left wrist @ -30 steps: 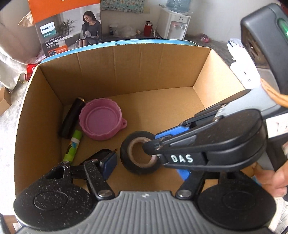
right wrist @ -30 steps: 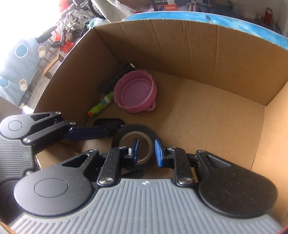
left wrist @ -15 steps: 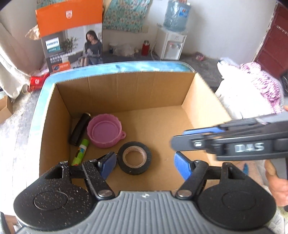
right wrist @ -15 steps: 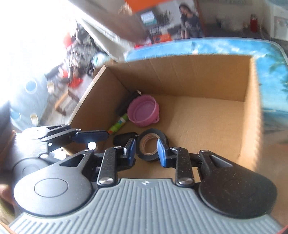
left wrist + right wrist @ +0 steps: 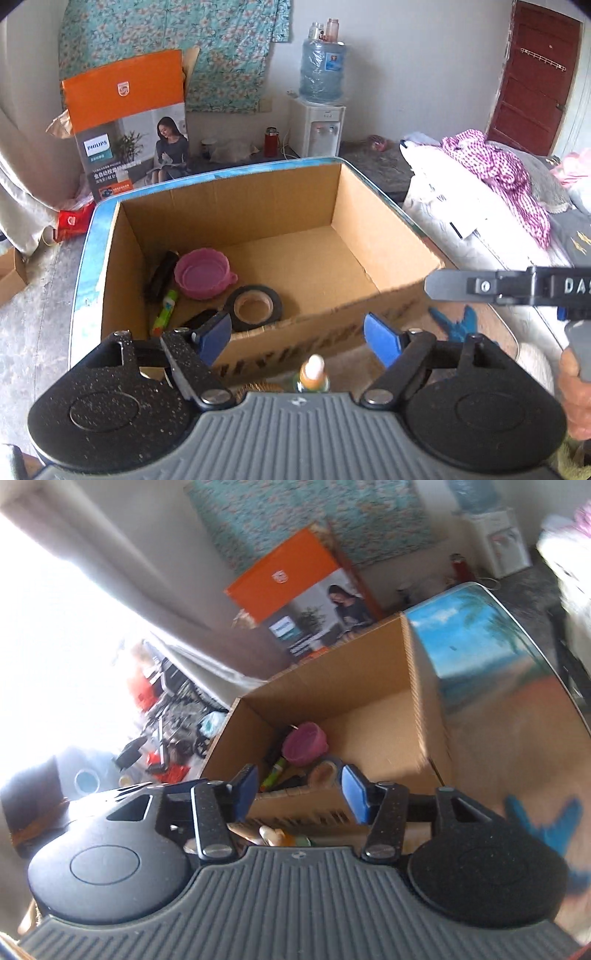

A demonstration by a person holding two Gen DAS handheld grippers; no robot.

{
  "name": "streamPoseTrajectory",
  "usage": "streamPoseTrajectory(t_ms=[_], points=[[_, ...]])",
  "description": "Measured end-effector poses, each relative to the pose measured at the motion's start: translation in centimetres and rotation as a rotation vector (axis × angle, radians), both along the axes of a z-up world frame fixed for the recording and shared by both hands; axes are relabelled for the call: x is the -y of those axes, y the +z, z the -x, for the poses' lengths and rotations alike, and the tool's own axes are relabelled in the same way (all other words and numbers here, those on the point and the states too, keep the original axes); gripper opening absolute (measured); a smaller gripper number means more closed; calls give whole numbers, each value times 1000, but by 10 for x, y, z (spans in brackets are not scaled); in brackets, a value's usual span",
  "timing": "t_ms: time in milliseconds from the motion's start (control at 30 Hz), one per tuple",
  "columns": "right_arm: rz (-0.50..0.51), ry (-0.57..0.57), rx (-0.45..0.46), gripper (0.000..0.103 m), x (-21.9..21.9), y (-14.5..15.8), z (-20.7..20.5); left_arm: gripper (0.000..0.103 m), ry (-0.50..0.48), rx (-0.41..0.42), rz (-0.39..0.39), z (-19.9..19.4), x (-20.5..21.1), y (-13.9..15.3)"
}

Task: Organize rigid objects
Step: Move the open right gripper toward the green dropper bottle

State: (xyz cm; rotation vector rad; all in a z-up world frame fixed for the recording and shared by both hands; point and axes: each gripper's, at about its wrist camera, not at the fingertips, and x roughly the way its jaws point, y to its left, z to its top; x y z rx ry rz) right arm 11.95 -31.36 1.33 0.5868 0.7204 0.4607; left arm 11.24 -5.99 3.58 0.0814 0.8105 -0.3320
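Left tongs (image 5: 297,334): angled downward, blue pads wide apart and opening further, with nothing gripped between them. Right tongs (image 5: 300,794): rolled to one side, blue pads parted and opening, nothing held. In the left wrist view the right tongs enter level from the right edge, with part of the person's hand (image 5: 574,391) visible below them.

cardboard box (image 5: 258,206): open | black tape roll (image 5: 255,307): flat, near front wall | pink cup (image 5: 202,272): beside it
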Motion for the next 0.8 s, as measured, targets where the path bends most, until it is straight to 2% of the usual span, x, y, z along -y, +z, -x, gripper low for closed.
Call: streamPoseTrajectory(t_ms=[133,233,400,600,800], points=[[-10,-34,-46,56,-3,-27,15,84,-22,-5,23,14,-1,-9],[-35,-37,-79,56,-7,-47,21,86,-35,17,-12,26,3,-19],[-50,-31,-94,59,-12,-63,26,87,-50,22,-54,37,10,-39],[-23,-1,-73,62,-22,-57,22,87,-81,33,-95,47,19,-63],[31,68,-10,63,-46,-47,17,87,-103,99,-154,50,31,-73]])
